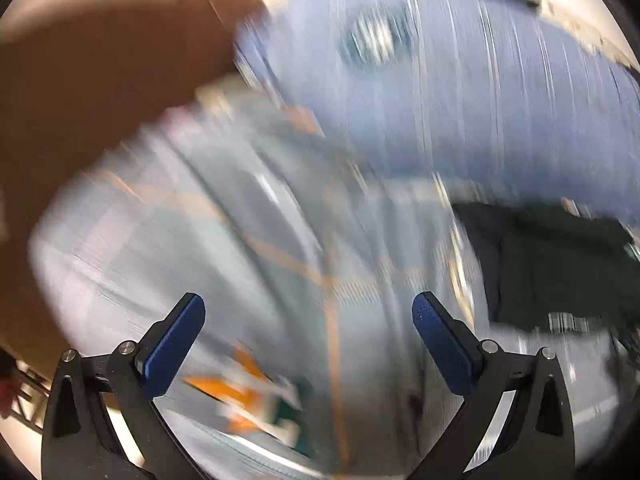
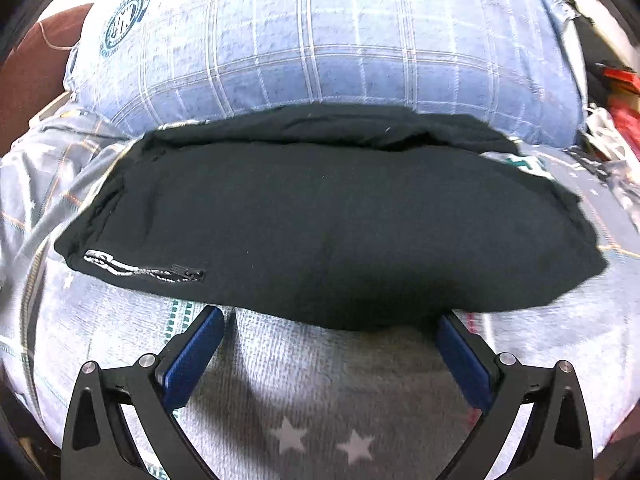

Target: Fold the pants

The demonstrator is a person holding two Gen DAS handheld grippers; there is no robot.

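The black pants [image 2: 320, 216] lie folded into a flat bundle on the patterned bedsheet [image 2: 300, 380], with a zipped pocket [image 2: 160, 274] at the front left. My right gripper [image 2: 328, 324] is open and empty, its fingertips at the bundle's near edge. The left wrist view is heavily blurred. My left gripper [image 1: 308, 312] is open and empty above the bedsheet [image 1: 240, 240]. The pants [image 1: 552, 264] show there as a dark shape at the right.
A blue checked pillow [image 2: 340, 40] lies just behind the pants; it also shows in the left wrist view [image 1: 460, 80]. A brown headboard or cushion [image 1: 100, 60] is at the left. Red and black clutter [image 2: 612, 92] sits at the far right.
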